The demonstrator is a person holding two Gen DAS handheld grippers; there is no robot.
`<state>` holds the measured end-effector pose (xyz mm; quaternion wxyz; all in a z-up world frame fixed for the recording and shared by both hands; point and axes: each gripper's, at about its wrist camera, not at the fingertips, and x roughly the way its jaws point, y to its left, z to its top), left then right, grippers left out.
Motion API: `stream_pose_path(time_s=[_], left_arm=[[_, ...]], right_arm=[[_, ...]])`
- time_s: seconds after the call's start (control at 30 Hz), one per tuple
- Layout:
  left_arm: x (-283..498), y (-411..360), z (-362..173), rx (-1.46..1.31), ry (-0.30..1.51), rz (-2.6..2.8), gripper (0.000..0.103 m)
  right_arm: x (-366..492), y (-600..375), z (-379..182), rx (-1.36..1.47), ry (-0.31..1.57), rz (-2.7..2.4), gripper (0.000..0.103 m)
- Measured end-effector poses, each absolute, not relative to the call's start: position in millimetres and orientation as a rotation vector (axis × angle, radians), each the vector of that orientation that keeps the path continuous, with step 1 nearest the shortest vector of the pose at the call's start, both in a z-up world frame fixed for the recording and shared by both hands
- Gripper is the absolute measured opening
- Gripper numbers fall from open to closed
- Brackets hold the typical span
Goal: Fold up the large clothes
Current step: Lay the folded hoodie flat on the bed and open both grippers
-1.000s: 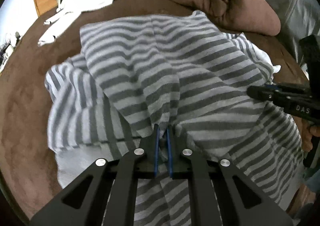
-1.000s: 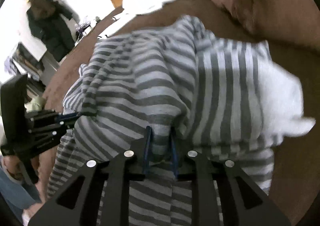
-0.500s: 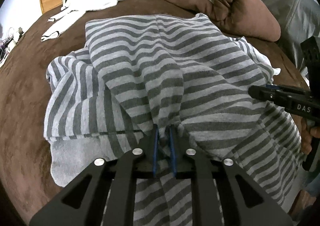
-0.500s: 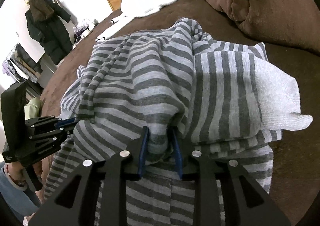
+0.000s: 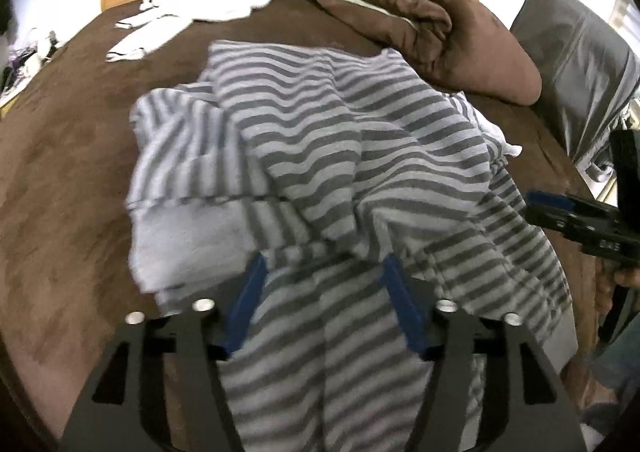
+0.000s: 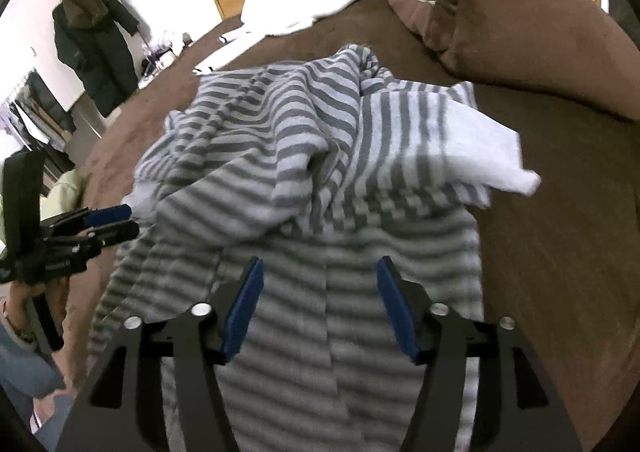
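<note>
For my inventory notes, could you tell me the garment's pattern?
Grey and lighter grey stripes on the striped garment, clearest in the left wrist view.

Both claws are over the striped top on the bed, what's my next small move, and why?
Probably draw both claws back clear of the striped top. The left claw and right claw are opening, their blue pads no longer pinching cloth, and the folded-over layer lies bunched on the brown bed cover. Then pick a fresh edge to smooth.
</note>
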<state>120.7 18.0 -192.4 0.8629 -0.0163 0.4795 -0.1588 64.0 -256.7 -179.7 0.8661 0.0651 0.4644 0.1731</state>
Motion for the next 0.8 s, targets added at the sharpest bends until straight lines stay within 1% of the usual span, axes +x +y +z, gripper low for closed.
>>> stream_pose_path(time_s=[0.03,0.17,0.27,0.4,0.5,0.63,0.8], left_arm=[[113,23,-188,-0.036,1.007,-0.320,0.076],[84,41,-179,-0.074,1.022,-0.282,0.082],[55,55,-179,-0.090,1.039,-0.261,0.083],[22,66,-193,-0.119,1.100,-0.238,0.083],[1,72,-201,-0.155,1.121,-0.228,0.081],[-16,74,-213,-0.212,1.155,-0.227,0.078],[-25,65,-226,-0.253,1.180,-0.261,0.078]], right_arm=[[55,-262,-177,0.148,0.973,0.366,0.062],[20,-287,-177,0.238,0.993,0.380,0.062],[0,-301,-183,0.281,1.020,0.374,0.062],[-26,-320,-191,0.320,1.051,0.344,0.062],[-42,-332,-196,0.320,1.070,0.316,0.062],[-59,-348,-208,0.373,1.096,0.292,0.062],[-75,-356,-231,0.404,1.148,0.271,0.063]])
